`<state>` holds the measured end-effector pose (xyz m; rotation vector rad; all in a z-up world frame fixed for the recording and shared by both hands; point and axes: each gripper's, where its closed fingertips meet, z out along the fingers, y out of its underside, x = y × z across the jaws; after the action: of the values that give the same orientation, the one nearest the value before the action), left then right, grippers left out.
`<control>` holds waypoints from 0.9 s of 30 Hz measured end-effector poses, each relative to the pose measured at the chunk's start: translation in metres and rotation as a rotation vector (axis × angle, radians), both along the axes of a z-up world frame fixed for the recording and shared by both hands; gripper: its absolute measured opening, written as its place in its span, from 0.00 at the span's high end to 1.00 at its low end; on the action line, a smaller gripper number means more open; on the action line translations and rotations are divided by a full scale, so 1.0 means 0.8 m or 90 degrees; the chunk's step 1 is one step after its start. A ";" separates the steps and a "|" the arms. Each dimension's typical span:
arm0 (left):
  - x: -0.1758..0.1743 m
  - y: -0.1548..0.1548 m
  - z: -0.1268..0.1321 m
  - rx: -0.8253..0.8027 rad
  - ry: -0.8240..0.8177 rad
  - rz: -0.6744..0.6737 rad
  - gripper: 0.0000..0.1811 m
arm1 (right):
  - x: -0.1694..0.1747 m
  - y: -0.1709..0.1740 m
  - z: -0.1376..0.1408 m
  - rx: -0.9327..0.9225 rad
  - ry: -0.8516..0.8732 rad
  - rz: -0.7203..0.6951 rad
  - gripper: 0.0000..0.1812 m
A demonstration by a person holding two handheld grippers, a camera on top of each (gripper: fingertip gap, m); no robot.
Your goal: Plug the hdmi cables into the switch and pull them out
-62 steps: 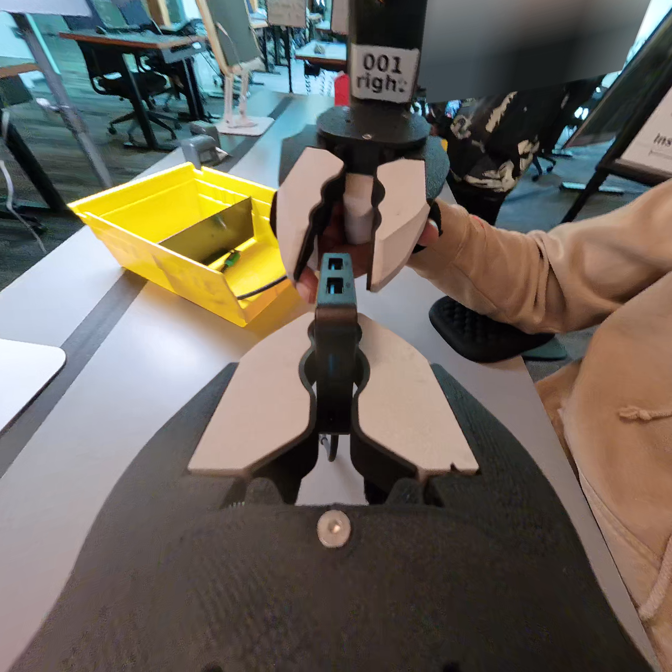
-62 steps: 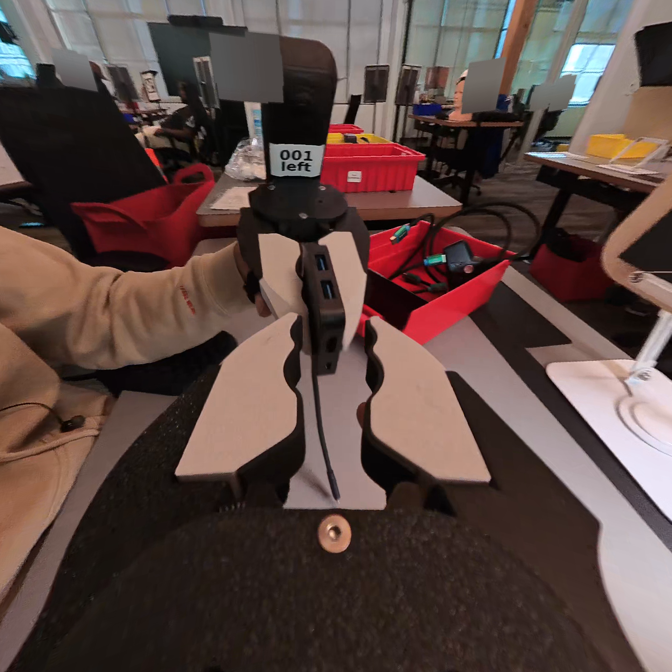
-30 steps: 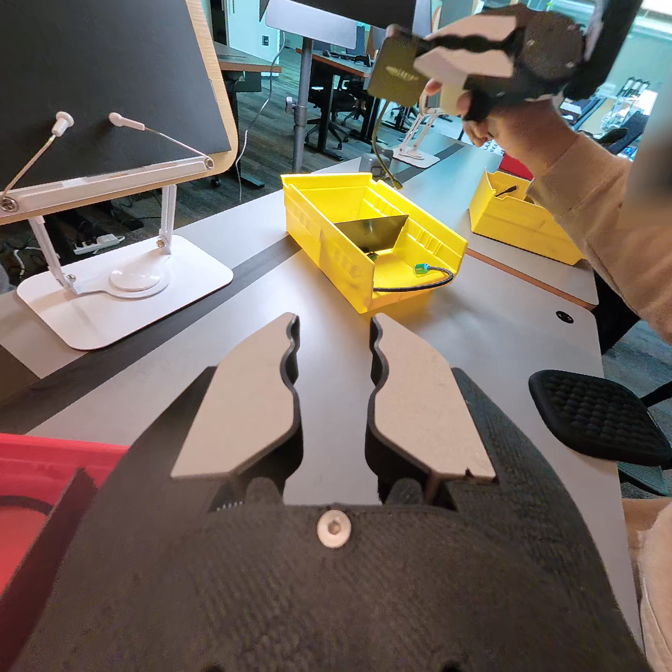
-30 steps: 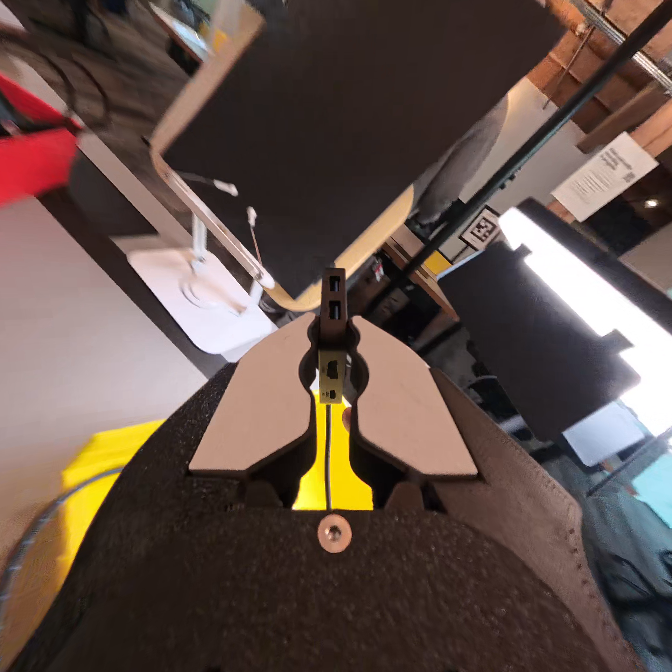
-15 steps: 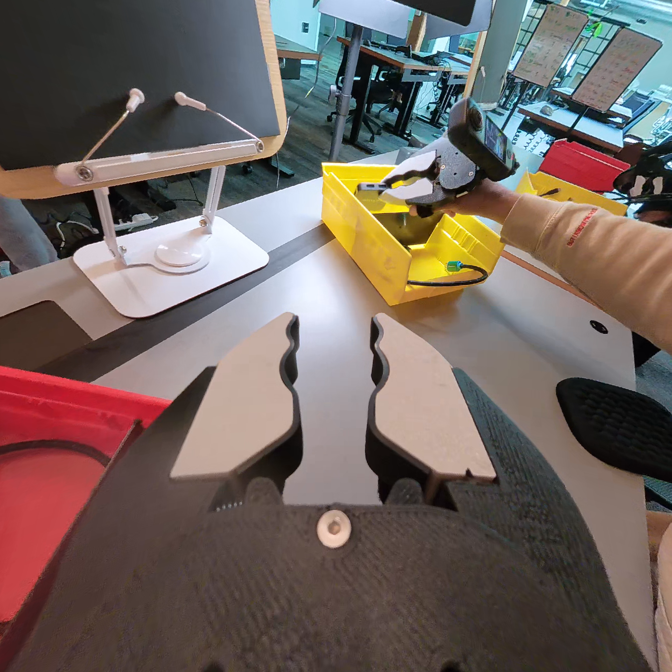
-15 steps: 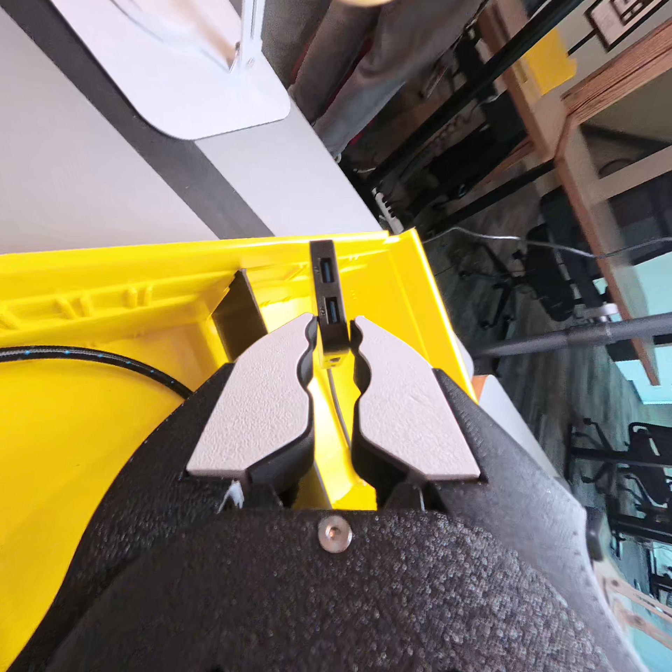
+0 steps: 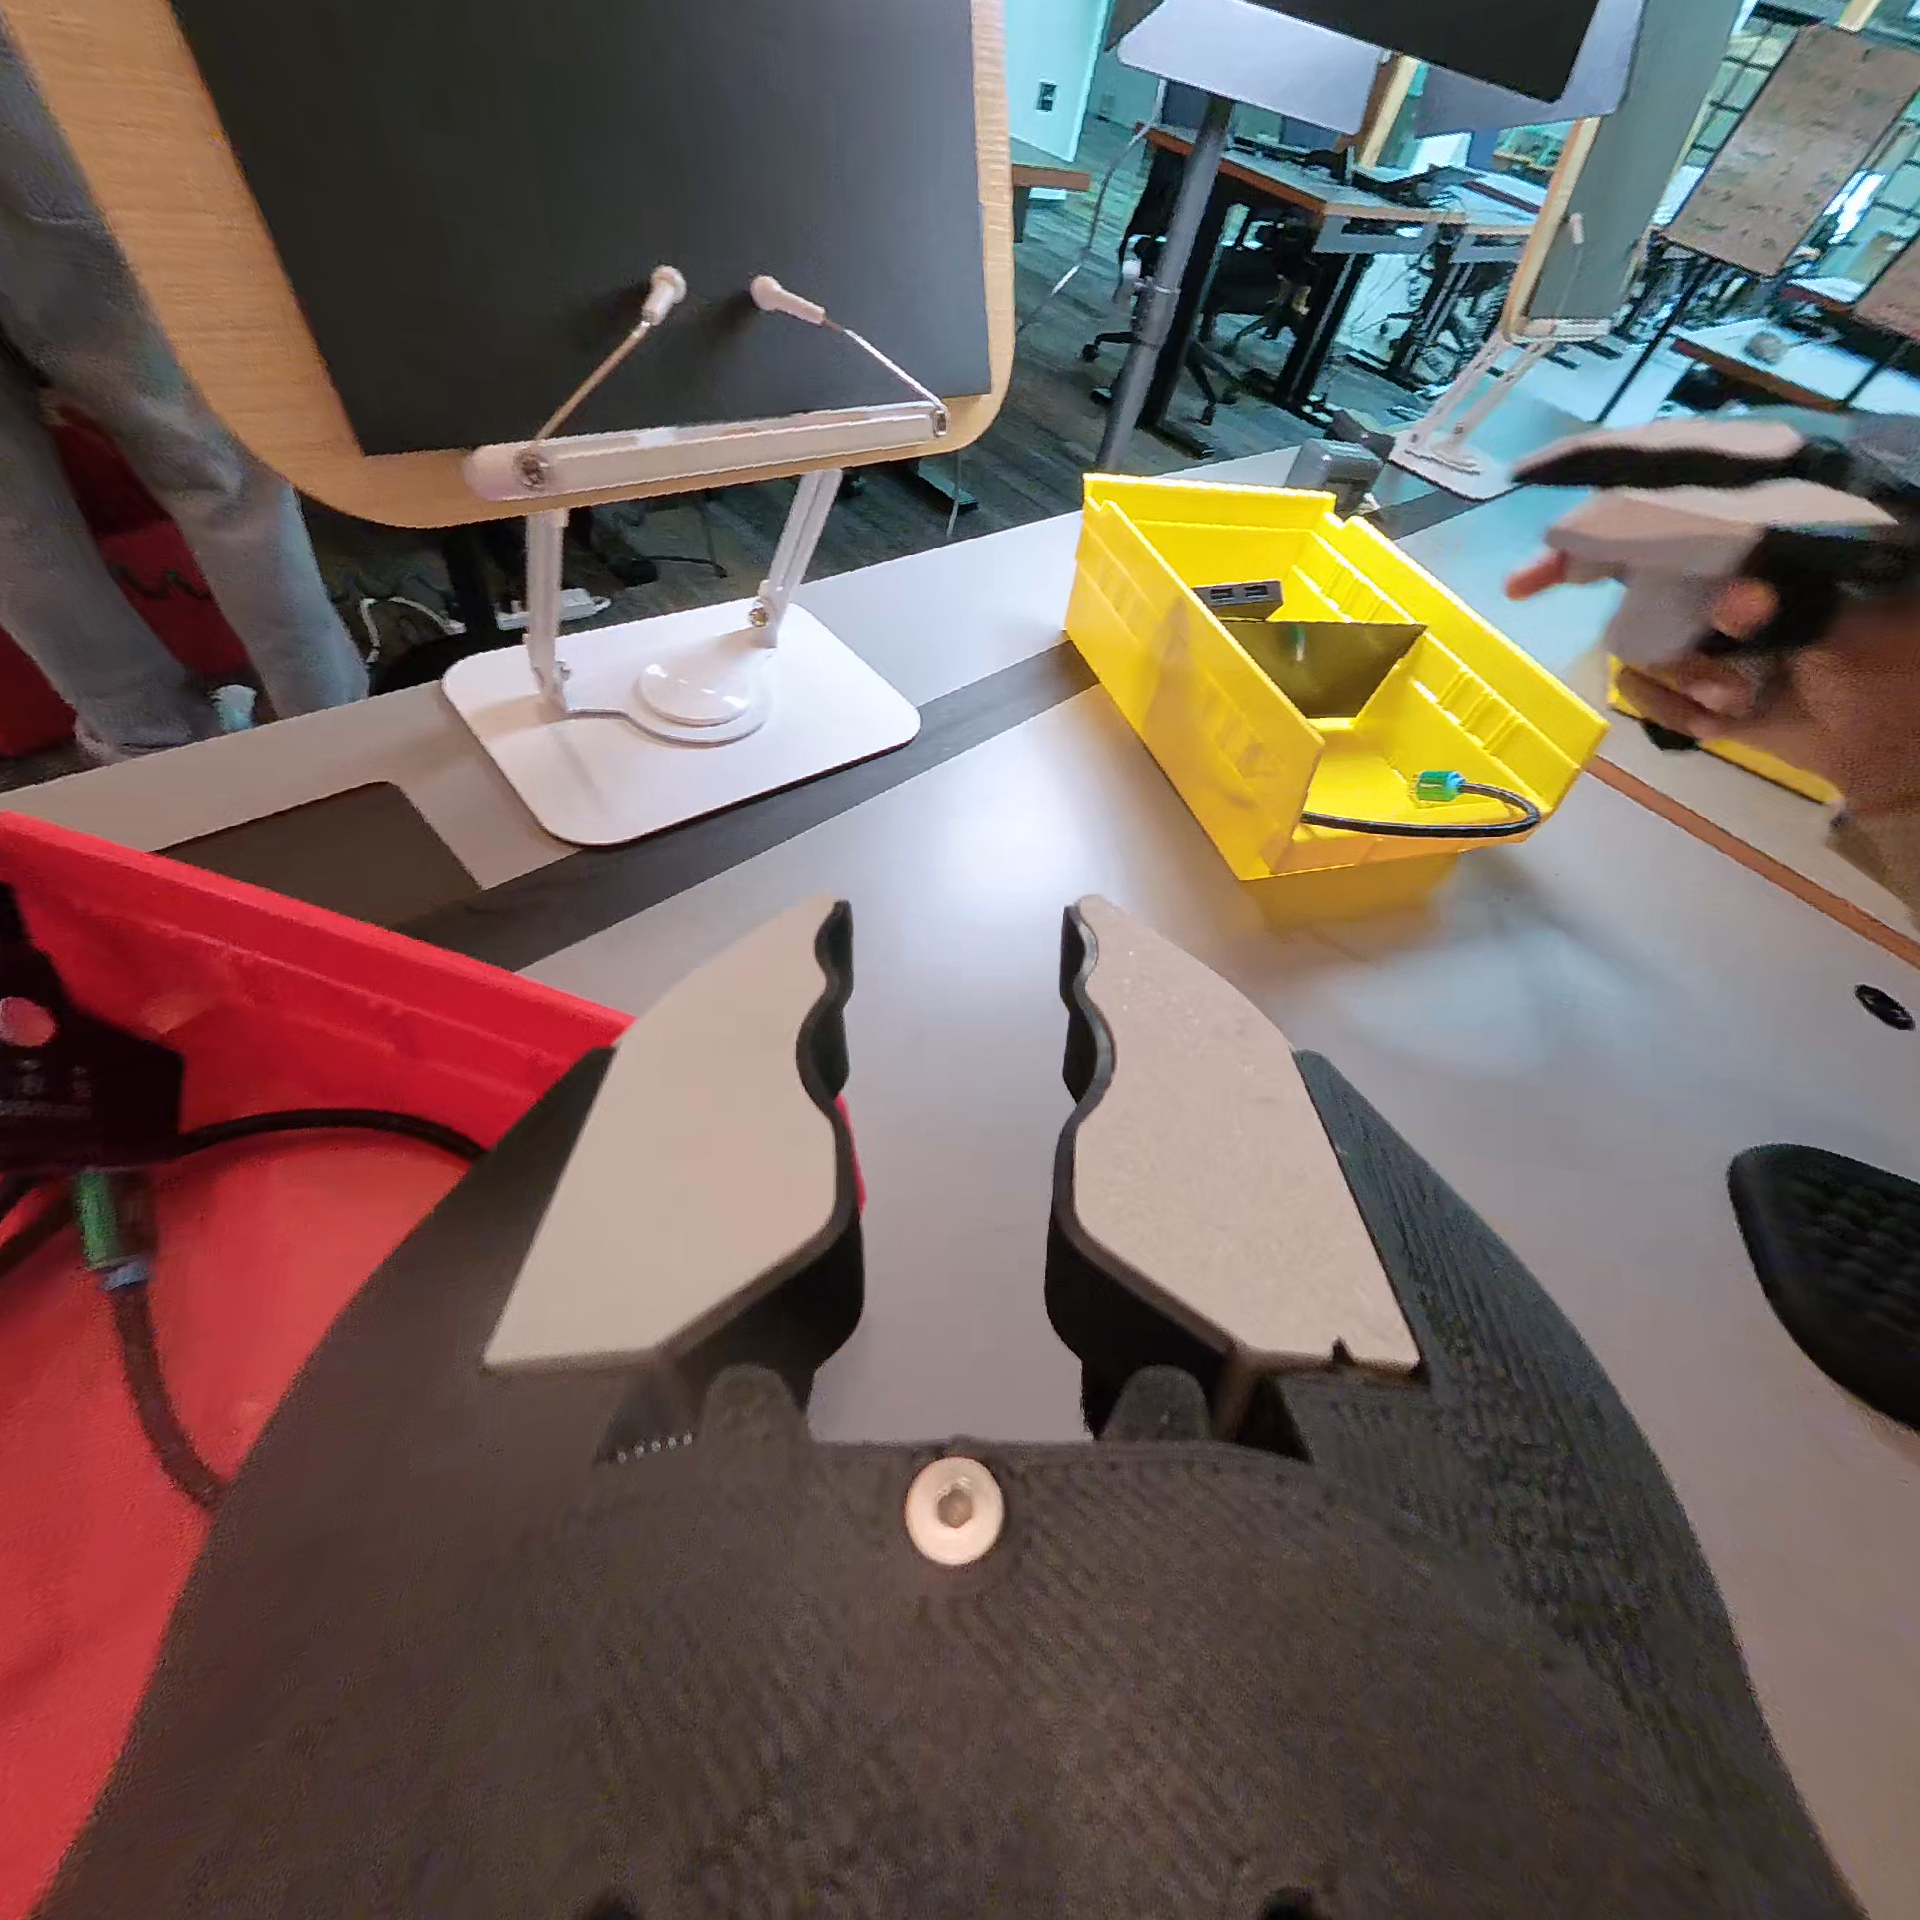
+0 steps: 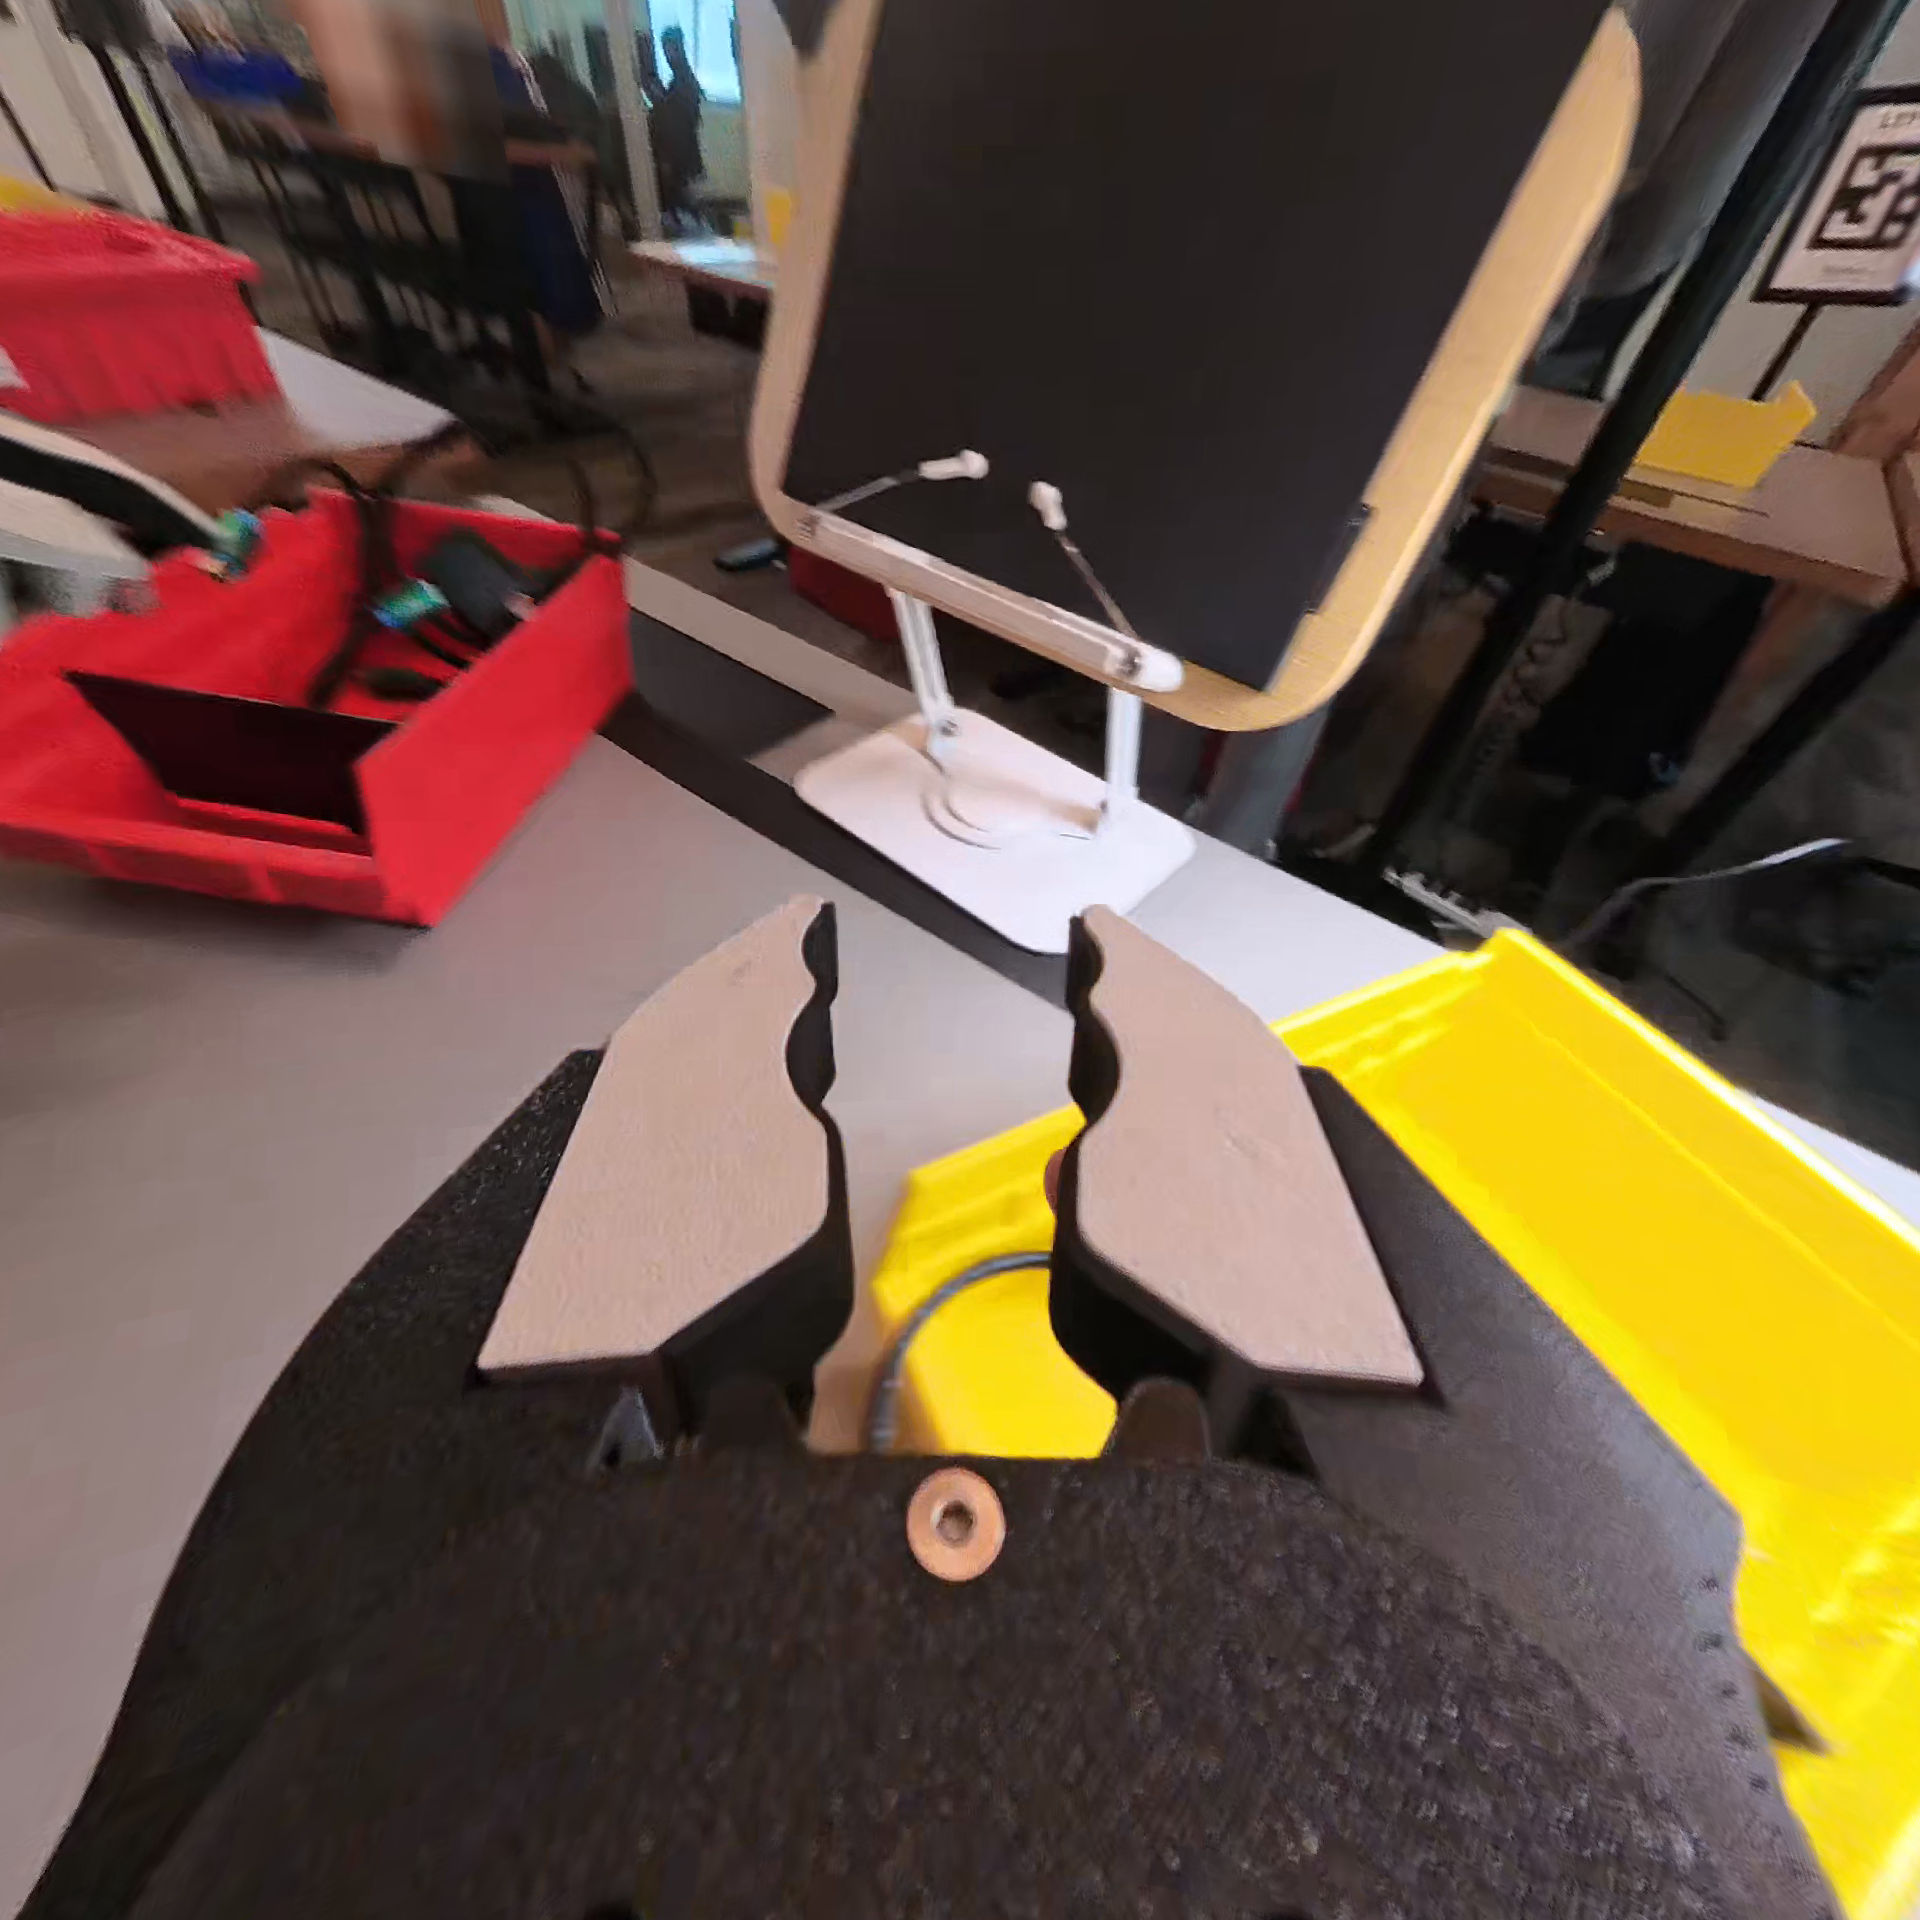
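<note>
Both tools empty, jaws parted: left tool [image 7: 945, 971] sits over bare bench [image 7: 1507, 1039] w/ the red bin [image 7: 312, 997] at its left edge; right tool [image 8: 948, 971] hovers at the yellow bin [image 8: 1558, 1091] near wall. Switch [image 7: 1242, 594] lies in the yellow bin's far end, prob. parked there as done. One cable [image 7: 1434, 821] w/ green plug lies in the bin's open front; more cables in red bin, blurry.
</note>
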<state>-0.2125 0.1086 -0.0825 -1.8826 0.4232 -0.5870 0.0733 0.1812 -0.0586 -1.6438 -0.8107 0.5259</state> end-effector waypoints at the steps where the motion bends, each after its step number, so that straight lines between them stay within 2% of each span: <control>1: -0.005 0.001 0.000 0.000 0.006 0.010 0.79 | -0.012 -0.022 -0.004 -0.003 0.015 0.013 0.77; 5: -0.036 0.002 0.008 0.021 0.012 0.062 0.79 | -0.058 -0.089 -0.052 -0.009 0.058 0.049 0.77; 8: -0.076 0.001 0.022 0.053 0.010 0.135 0.79 | -0.082 -0.106 -0.098 0.019 0.050 0.067 0.77; 11: -0.126 0.002 0.022 0.067 0.030 0.235 0.80 | -0.098 -0.114 -0.124 0.028 0.053 0.088 0.79; 14: -0.164 0.003 0.002 0.036 0.081 0.300 0.80 | -0.105 -0.122 -0.130 0.055 0.038 0.105 0.79; 18: -0.182 0.019 -0.019 -0.025 0.142 0.301 0.79 | -0.101 -0.126 -0.120 0.055 0.063 0.115 0.80; 22: -0.199 0.061 -0.043 -0.132 0.218 0.253 0.77 | -0.095 -0.125 -0.115 0.023 0.109 0.120 0.80; 27: -0.230 0.120 -0.083 -0.266 0.202 0.231 0.75 | -0.098 -0.128 -0.120 0.024 0.104 0.134 0.80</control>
<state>-0.3961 0.2044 -0.1491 -2.3953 0.1565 -0.1337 -0.0049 0.0786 -0.1549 -1.4686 -0.8706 0.7774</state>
